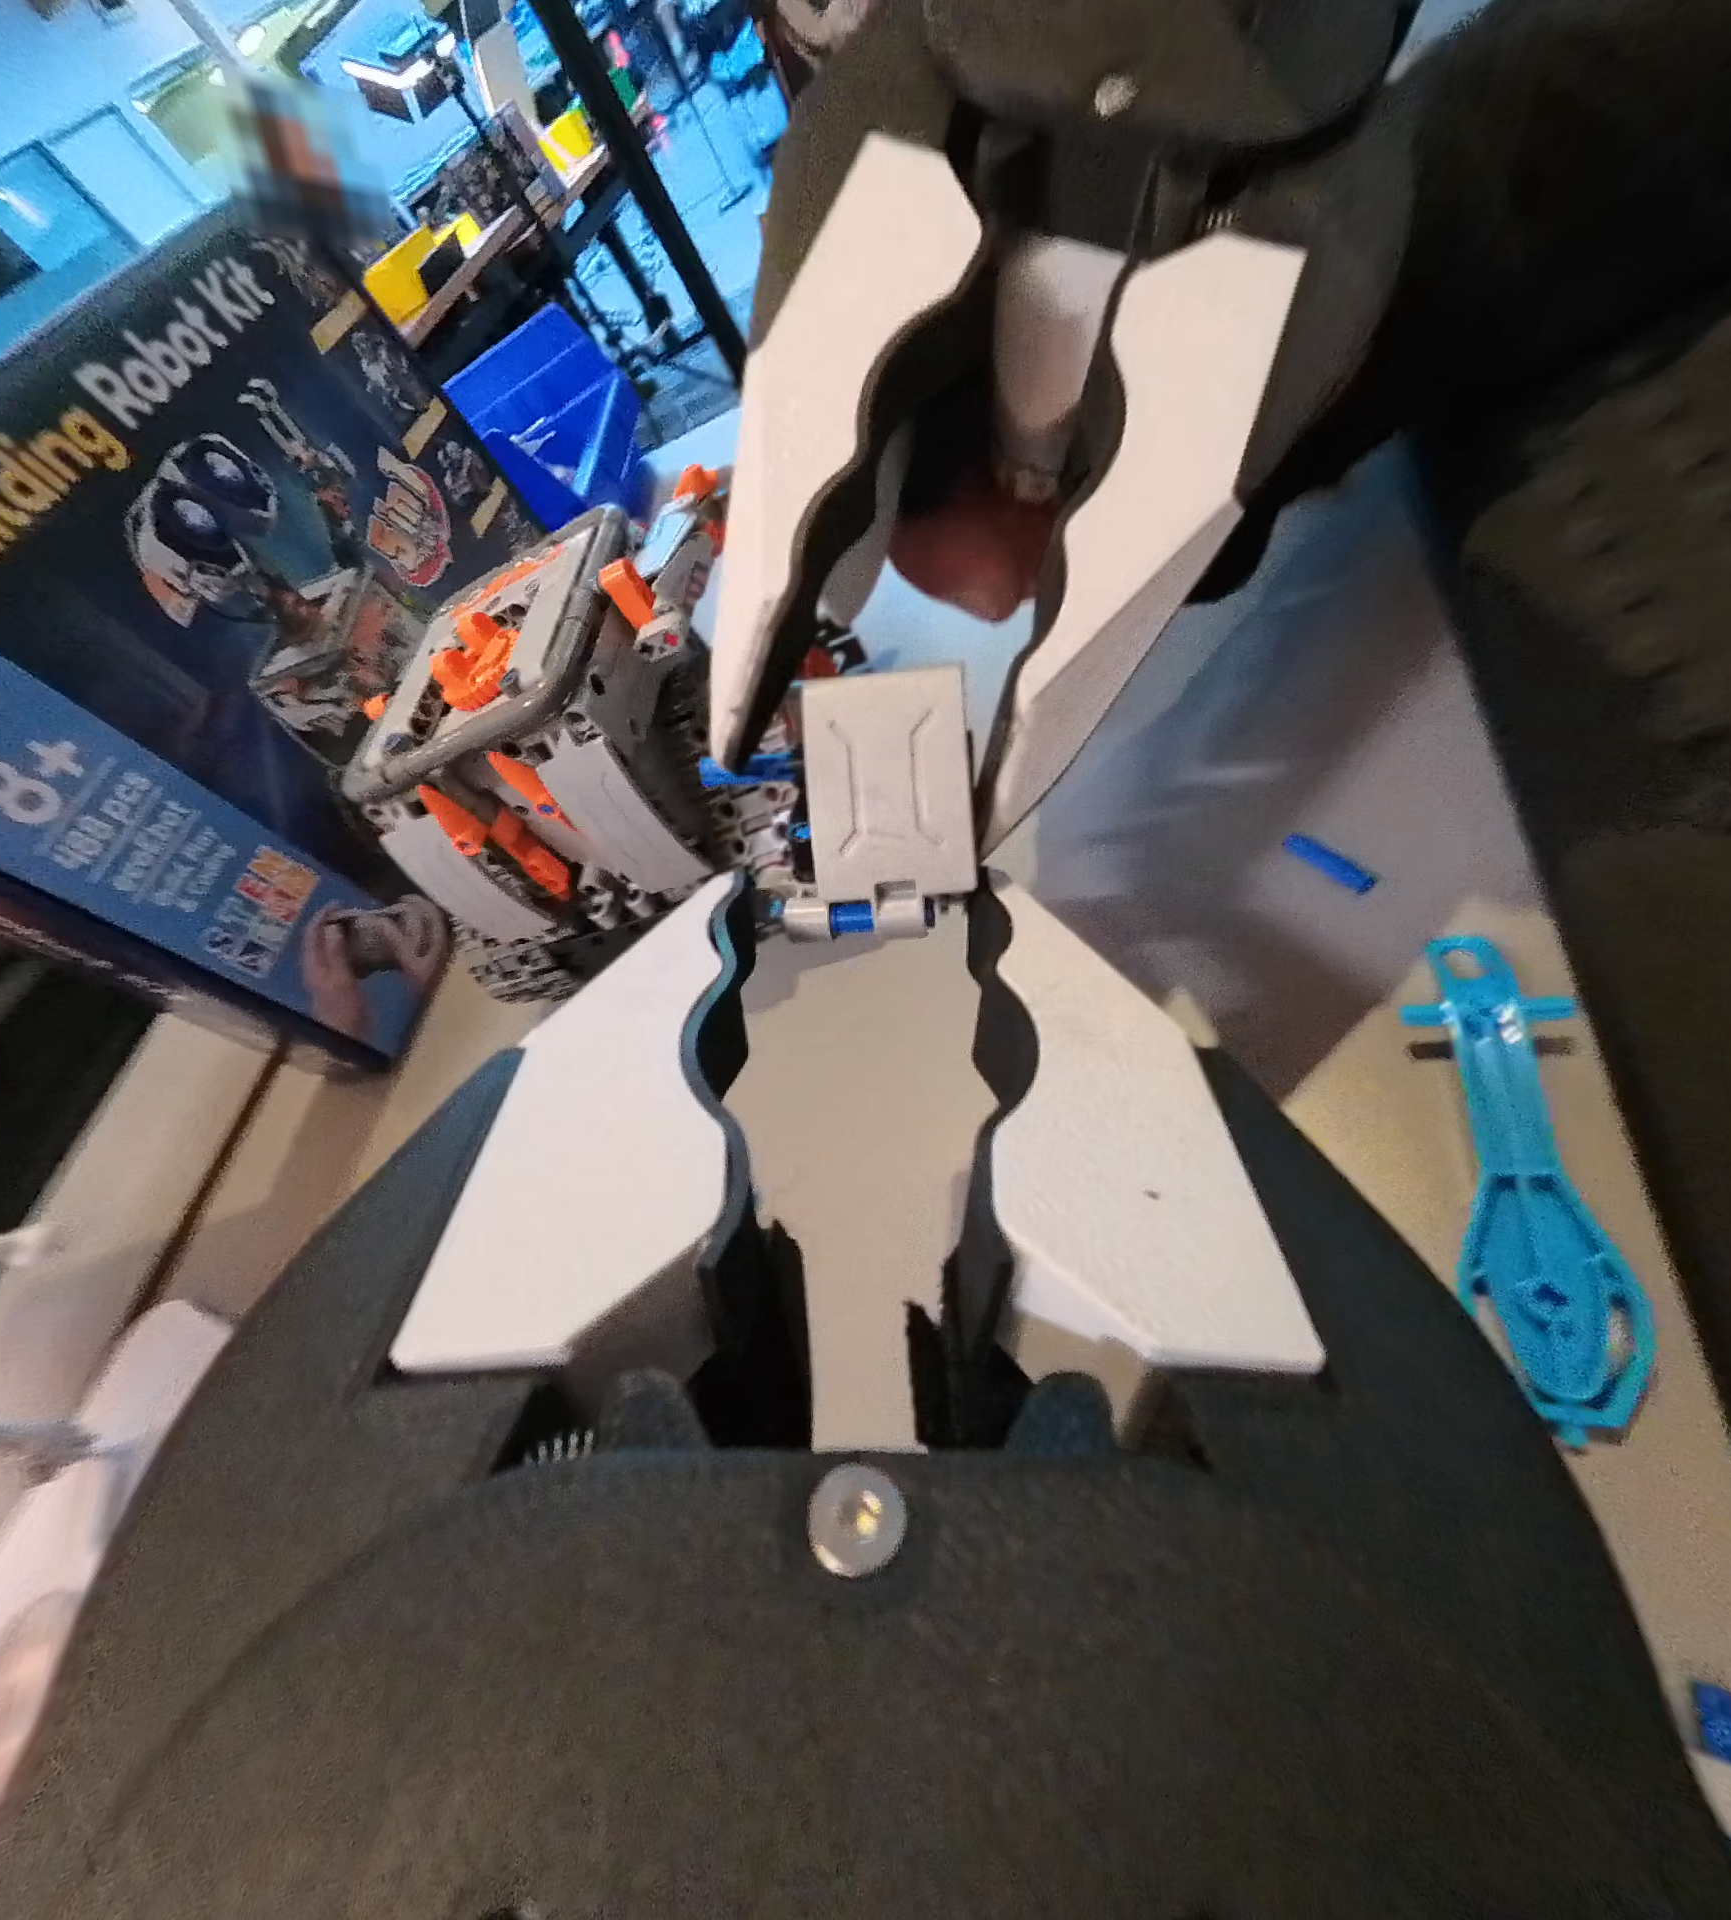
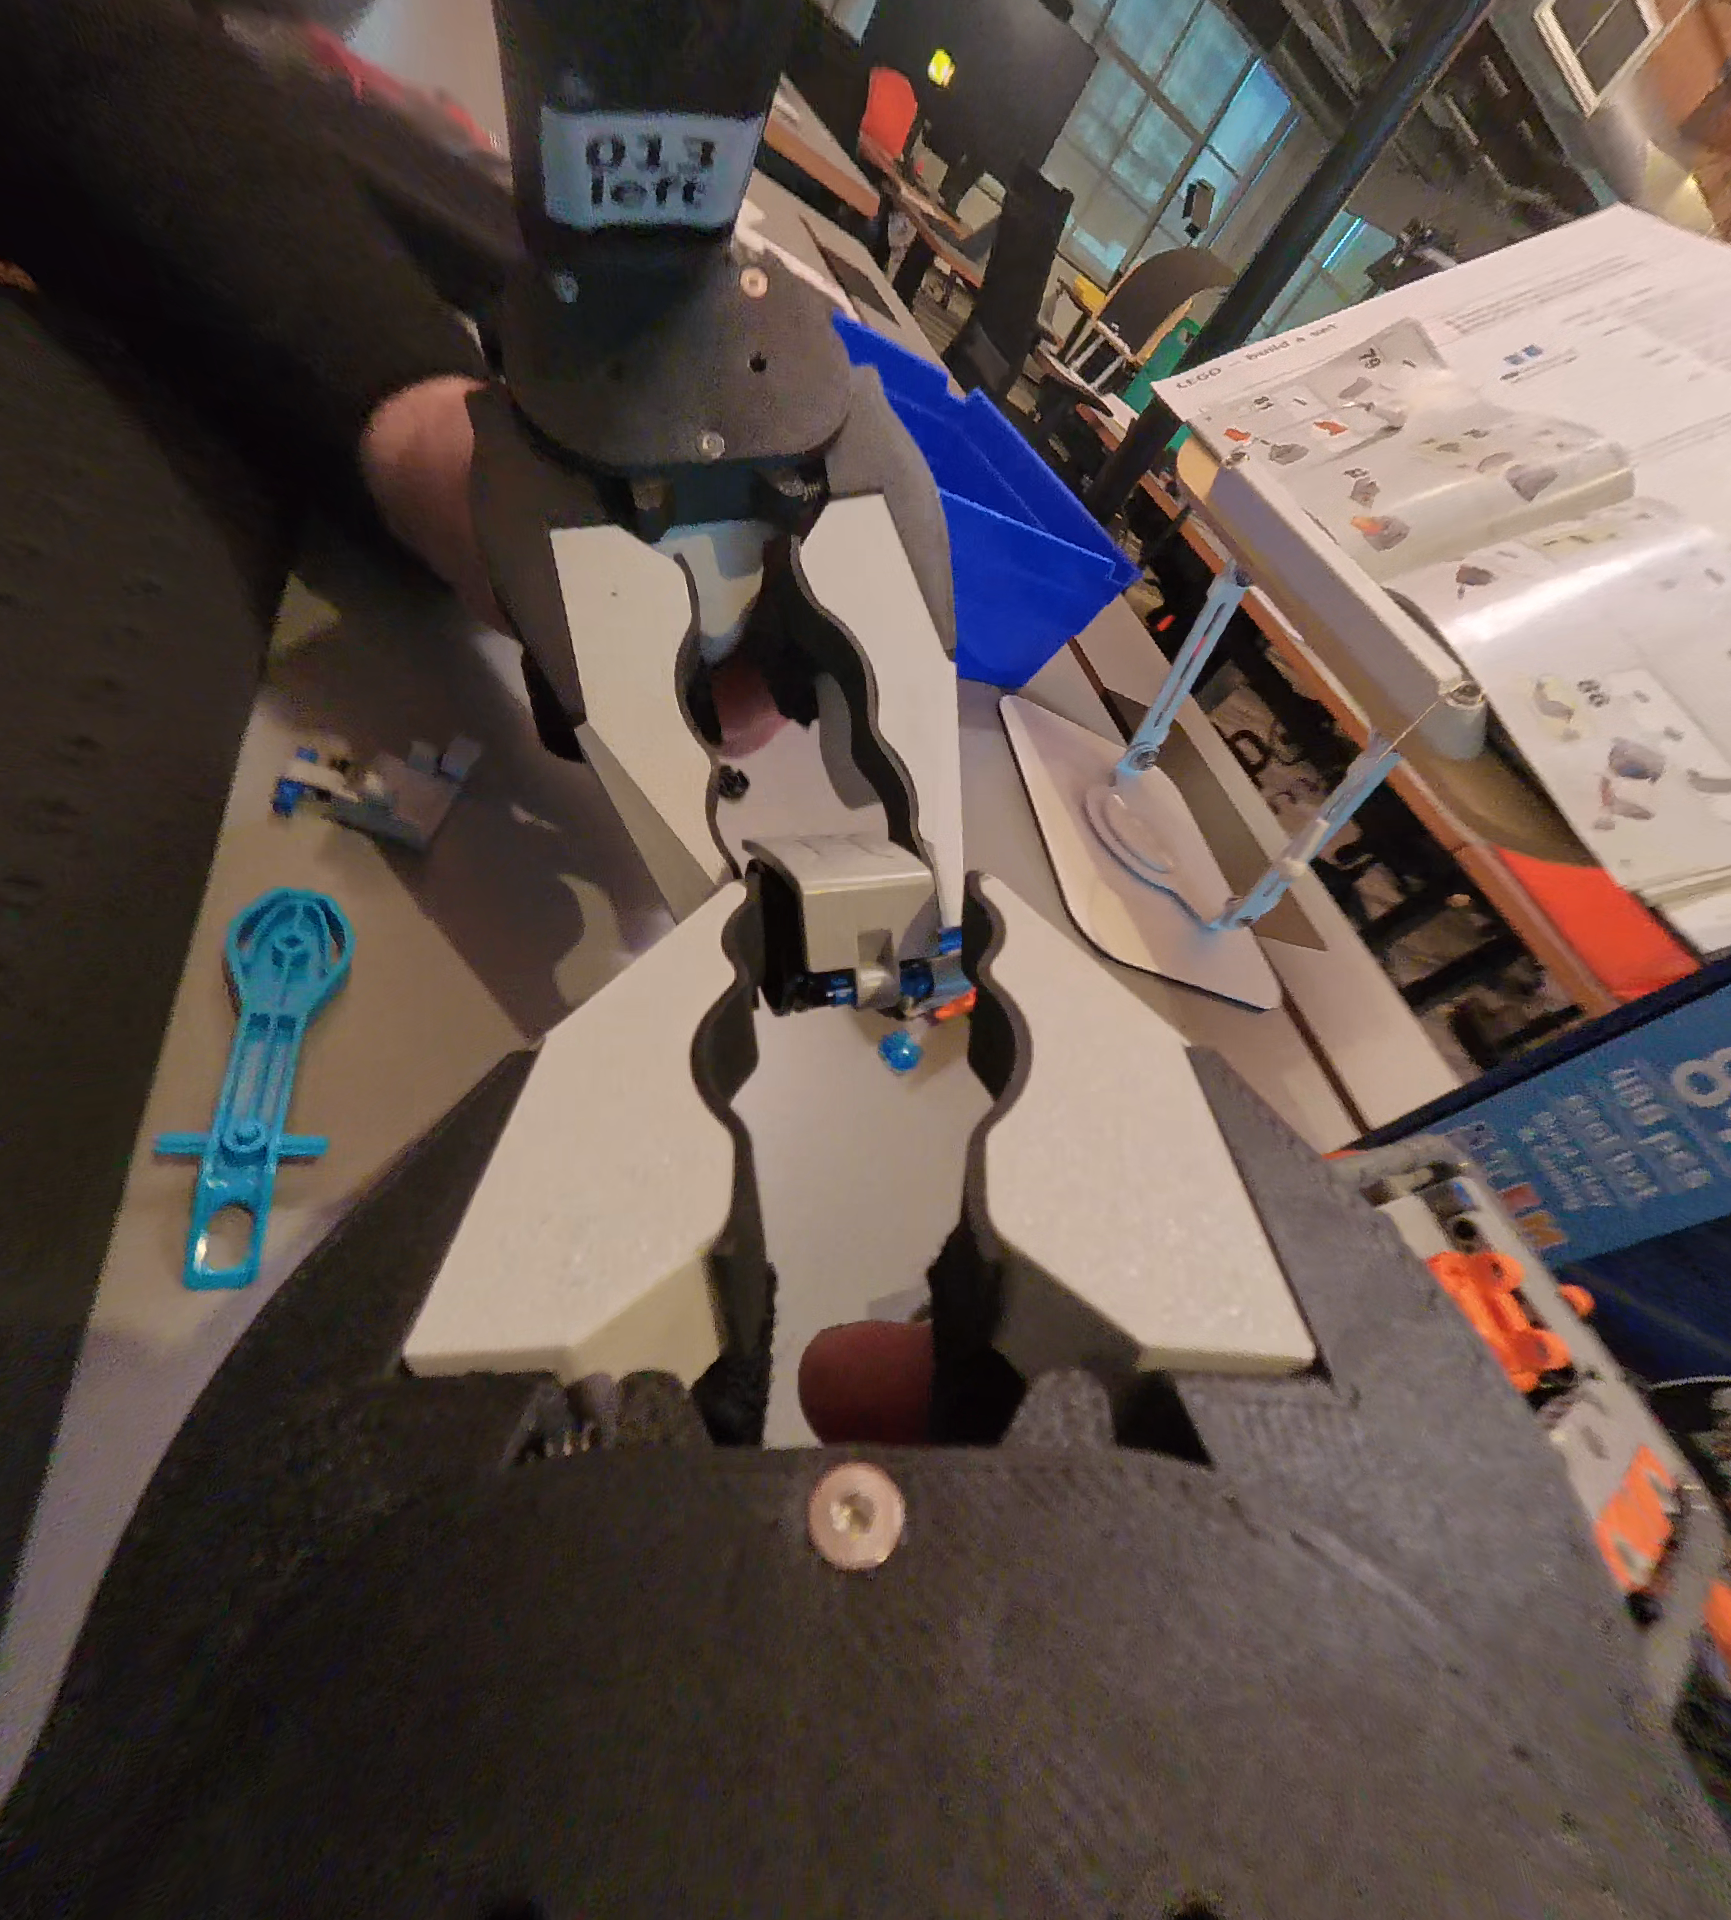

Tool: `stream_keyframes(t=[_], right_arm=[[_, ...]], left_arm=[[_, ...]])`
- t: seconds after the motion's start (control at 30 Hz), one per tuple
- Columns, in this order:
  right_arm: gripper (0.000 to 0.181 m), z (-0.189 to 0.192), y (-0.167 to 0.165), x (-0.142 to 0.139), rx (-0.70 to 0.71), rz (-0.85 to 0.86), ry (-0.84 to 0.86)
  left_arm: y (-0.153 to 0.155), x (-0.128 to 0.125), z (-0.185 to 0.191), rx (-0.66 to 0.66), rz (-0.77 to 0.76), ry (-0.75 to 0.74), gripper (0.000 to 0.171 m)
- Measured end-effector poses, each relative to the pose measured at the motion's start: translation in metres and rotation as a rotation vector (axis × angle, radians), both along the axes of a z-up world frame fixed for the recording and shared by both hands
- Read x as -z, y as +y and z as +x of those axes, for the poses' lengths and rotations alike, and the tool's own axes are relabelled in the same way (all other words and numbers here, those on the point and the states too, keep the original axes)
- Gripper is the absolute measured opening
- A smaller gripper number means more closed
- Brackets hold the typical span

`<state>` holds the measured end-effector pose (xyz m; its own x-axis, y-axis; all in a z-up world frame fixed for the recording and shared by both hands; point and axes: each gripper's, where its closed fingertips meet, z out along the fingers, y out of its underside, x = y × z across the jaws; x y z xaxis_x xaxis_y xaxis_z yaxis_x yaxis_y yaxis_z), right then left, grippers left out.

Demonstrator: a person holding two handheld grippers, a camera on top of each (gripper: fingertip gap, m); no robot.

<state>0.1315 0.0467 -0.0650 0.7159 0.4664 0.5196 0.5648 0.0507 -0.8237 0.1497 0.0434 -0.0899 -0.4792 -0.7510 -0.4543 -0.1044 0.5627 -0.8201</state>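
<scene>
The left gripper (image 1: 856, 894) and right gripper (image 2: 861, 899) meet tip to tip over the pale table (image 1: 840, 1143), each with jaws apart around a small grey panel assembly (image 1: 887, 795) with a blue pin; whether either clamps it cannot be told. A printed kit box (image 1: 144, 582) and grey-and-orange model (image 1: 528, 727) stand left; a turquoise tool (image 2: 253, 1081) lies nearby. An open instruction booklet (image 2: 1567, 520) rests on a stand.

Your right tongs (image 2: 856, 914) close on grey brick assembly (image 2: 845, 920), opposite left tongs (image 2: 840, 842) gripping same piece above desk (image 2: 845, 1164). Turquoise tool (image 2: 253, 1081) left of assembly; blue bin (image 2: 996, 540) behind.
</scene>
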Motion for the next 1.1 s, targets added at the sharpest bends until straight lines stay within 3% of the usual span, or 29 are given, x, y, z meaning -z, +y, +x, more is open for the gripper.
stream_keyframes(t=[0.13, 0.27, 0.57, 0.73, 0.87, 0.97, 1.1], right_arm=[[0.031, 0.001, -0.002, 0.018, 0.031, -0.011, -0.219], [0.026, -0.001, -0.003, 0.033, 0.044, -0.036, -0.353], [0.024, 0.010, -0.005, 0.012, 0.024, -0.016, -0.124], [0.024, 0.008, -0.008, 0.009, -0.004, -0.013, -0.092], [0.024, 0.008, -0.009, 0.009, -0.006, -0.014, -0.093], [0.024, 0.009, -0.008, 0.009, -0.003, -0.020, -0.093], [0.024, 0.009, -0.008, 0.011, 0.004, -0.019, -0.121]], left_arm=[[0.005, 0.012, 0.001, -0.042, 0.243, -0.005, 0.039], [0.007, 0.027, 0.001, -0.057, 0.364, 0.049, 0.040], [0.005, 0.004, -0.003, 0.017, 0.164, -0.023, 0.034], [0.001, 0.000, -0.004, 0.021, 0.143, -0.058, 0.029], [0.005, -0.005, -0.002, -0.013, 0.126, -0.078, 0.041], [-0.001, -0.005, -0.005, 0.016, 0.121, -0.080, 0.032], [0.000, -0.004, -0.005, 0.006, 0.146, -0.084, 0.031]])
